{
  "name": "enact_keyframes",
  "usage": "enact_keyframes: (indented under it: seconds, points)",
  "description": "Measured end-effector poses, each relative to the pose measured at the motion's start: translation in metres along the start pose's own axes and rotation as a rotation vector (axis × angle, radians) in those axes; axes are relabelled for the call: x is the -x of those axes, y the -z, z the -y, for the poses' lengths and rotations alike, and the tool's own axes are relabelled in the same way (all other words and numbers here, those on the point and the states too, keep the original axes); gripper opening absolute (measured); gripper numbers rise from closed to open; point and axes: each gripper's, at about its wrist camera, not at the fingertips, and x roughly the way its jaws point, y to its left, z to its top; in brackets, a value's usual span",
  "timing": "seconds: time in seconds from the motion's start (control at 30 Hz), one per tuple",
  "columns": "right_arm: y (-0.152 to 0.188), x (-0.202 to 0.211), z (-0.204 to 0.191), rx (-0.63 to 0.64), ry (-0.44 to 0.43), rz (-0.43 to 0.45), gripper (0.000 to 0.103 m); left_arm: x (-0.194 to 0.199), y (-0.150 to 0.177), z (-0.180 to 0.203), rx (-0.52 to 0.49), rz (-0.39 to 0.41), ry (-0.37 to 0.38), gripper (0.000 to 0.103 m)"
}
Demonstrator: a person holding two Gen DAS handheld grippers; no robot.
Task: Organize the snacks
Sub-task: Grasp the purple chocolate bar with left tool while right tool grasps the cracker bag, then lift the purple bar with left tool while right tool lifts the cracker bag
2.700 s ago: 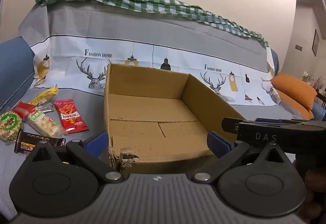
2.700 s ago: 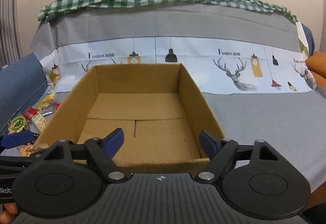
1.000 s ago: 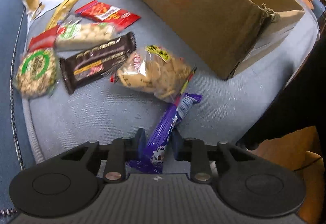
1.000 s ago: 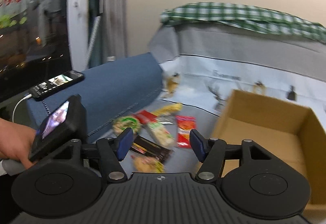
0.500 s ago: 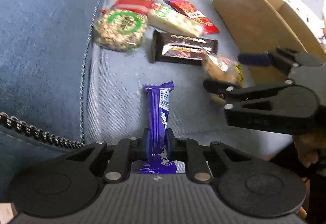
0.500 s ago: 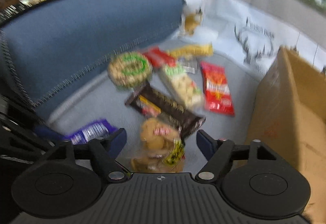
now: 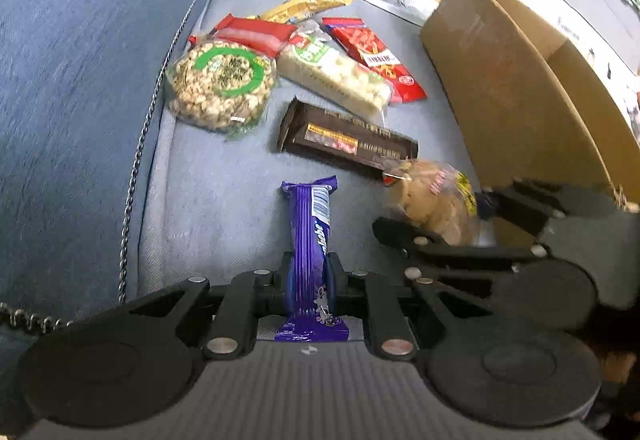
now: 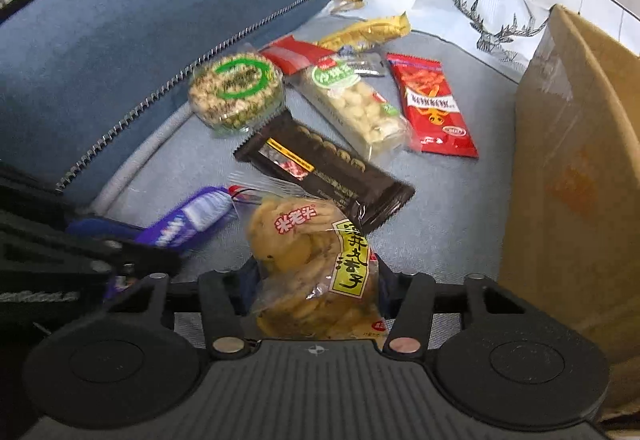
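My left gripper (image 7: 308, 272) is shut on a purple snack bar (image 7: 310, 224) that lies on the grey-blue sofa seat; the bar also shows in the right wrist view (image 8: 188, 220). My right gripper (image 8: 316, 280) has its jaws around a clear bag of yellow crackers (image 8: 316, 256), close against its sides; the bag also shows in the left wrist view (image 7: 432, 200). The cardboard box (image 7: 520, 88) stands to the right, also seen in the right wrist view (image 8: 572, 176).
Further back lie a dark chocolate pack (image 8: 324, 168), a round nut cake (image 8: 236, 92), a pale puffed bar (image 8: 356, 108), red packets (image 8: 432, 108) and a yellow bar (image 8: 368, 28). The blue sofa arm (image 8: 120, 24) rises at left.
My right gripper moved down and forward onto the cracker bag and narrowed around it. My left gripper stayed shut on the purple bar.
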Motion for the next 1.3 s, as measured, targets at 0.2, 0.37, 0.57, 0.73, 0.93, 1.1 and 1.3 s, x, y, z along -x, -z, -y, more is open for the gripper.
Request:
enact_keyframes:
  seconds: [0.2, 0.37, 0.57, 0.73, 0.93, 1.1, 1.3]
  points:
    - [-0.005, 0.022, 0.009, -0.019, -0.013, 0.048, 0.054, 0.007, -0.025, 0.005, 0.095, -0.002, -0.026, 0.016]
    - [-0.001, 0.019, 0.011, -0.031, -0.015, 0.033, 0.054, -0.005, -0.035, 0.002, 0.126, -0.088, 0.006, 0.016]
    - [0.002, 0.005, 0.008, -0.027, -0.001, 0.010, 0.055, -0.021, -0.031, -0.011, 0.167, -0.141, -0.008, 0.017]
    - [0.010, -0.006, 0.007, -0.037, -0.004, -0.025, 0.058, -0.024, -0.031, -0.012, 0.178, -0.171, 0.004, 0.017]
    - [0.008, -0.002, 0.003, -0.049, 0.000, -0.018, 0.061, -0.029, -0.031, -0.009, 0.166, -0.200, -0.006, 0.020]
    - [0.009, 0.000, 0.001, -0.054, 0.004, -0.035, 0.068, -0.030, -0.032, -0.008, 0.159, -0.210, -0.006, 0.021]
    - [0.014, -0.004, 0.004, -0.066, 0.008, -0.043, 0.068, -0.034, -0.035, -0.005, 0.140, -0.218, -0.014, 0.022]
